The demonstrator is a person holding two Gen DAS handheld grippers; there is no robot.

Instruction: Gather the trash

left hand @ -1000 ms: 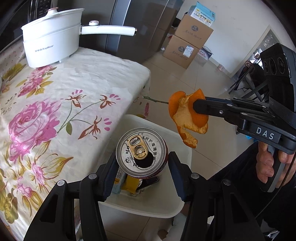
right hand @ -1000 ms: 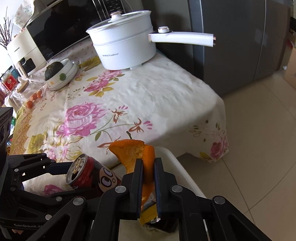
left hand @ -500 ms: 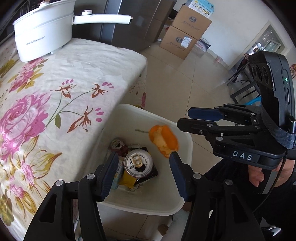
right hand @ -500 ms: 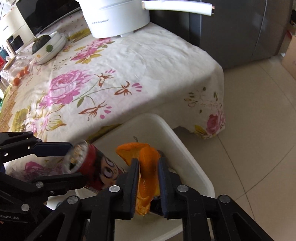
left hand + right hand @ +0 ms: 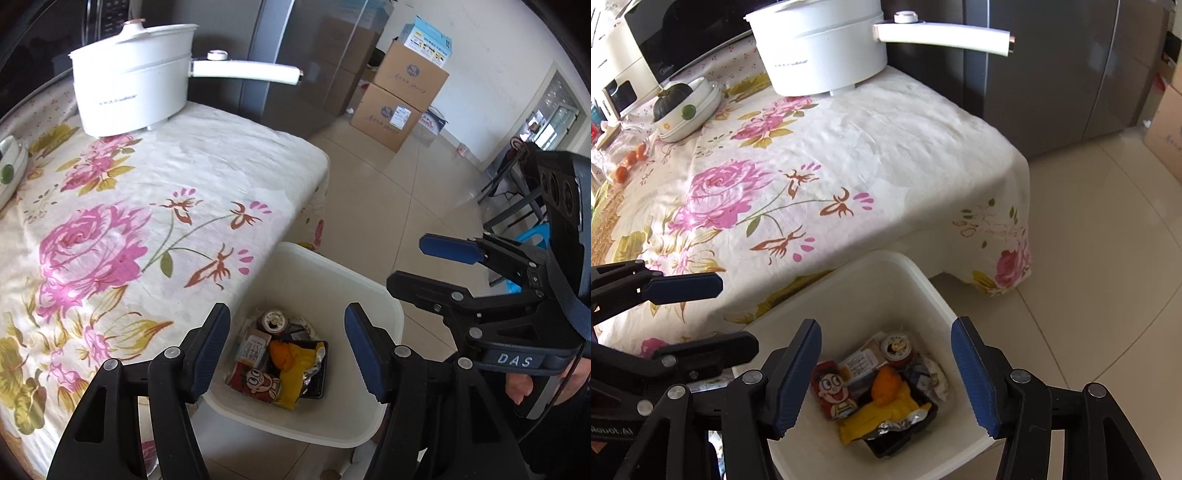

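Observation:
A white trash bin stands on the floor beside the table. Inside lie a red cartoon can, a second can, an orange peel, a yellow wrapper and other trash. My left gripper is open and empty above the bin. My right gripper is open and empty above the bin too.
The table with a floral cloth holds a white electric pot, a bowl with a squash and a microwave. A grey fridge and cardboard boxes stand behind.
The left gripper opened and let the red can fall into the bin. The right gripper opened and dropped the orange peel in. Both grippers are now wide open and empty.

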